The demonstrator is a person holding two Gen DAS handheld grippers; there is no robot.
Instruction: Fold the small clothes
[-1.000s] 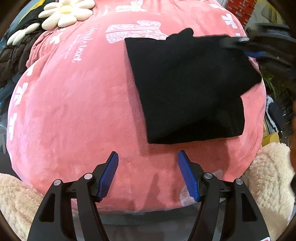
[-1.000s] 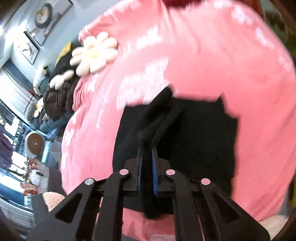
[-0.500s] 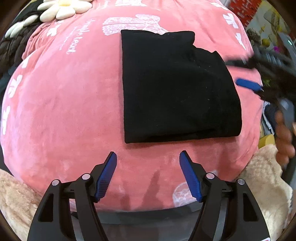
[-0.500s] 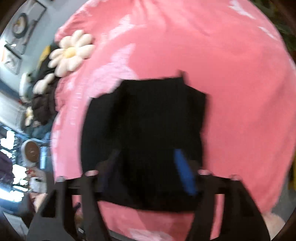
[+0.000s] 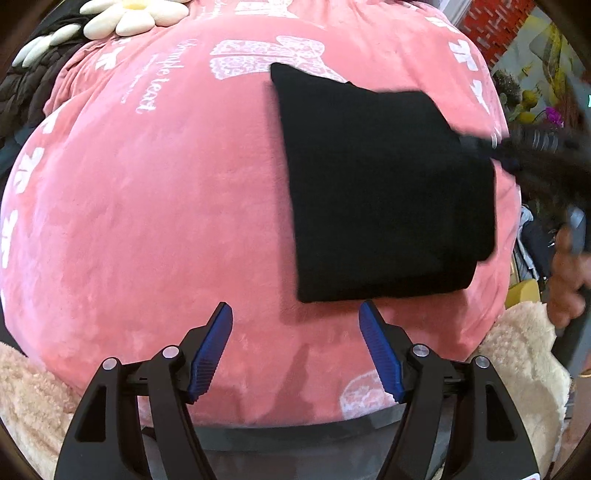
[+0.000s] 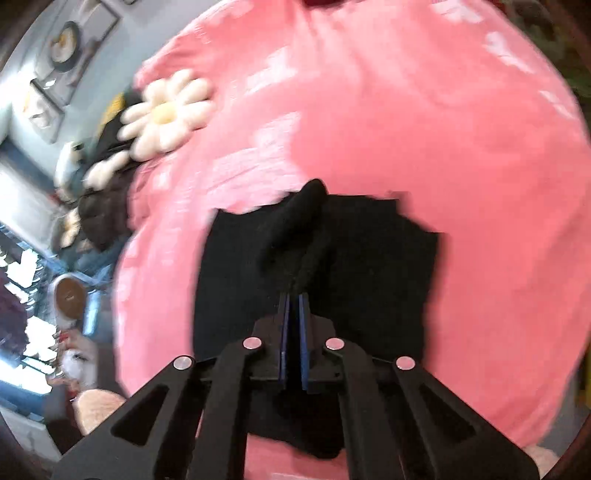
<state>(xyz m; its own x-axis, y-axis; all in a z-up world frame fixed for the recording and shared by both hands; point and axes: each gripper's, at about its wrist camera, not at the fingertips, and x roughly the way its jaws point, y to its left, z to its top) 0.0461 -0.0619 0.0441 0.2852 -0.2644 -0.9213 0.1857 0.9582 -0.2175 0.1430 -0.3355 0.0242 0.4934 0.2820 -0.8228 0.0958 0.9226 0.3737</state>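
From the left wrist, the left gripper (image 5: 295, 354) hangs with jaws apart and empty just short of the black garment (image 5: 384, 192), folded flat on the pink plush cushion (image 5: 166, 221); white script there is too warped to read. From the right wrist, the right gripper (image 6: 294, 295) is clamped on a raised pinch of the cloth, which looks soft, light and limp, best taken at edges or corners.

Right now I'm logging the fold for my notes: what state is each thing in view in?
Black cloth: folded flat on the pink cushion, one edge pinched up.
Left hand-held gripper: open, empty, just short of the cloth's near edge.
Right hand-held gripper: jaws have just been closing, now shut on a raised fold of the cloth.
Daisy pillow: lying beyond the cushion, untouched.
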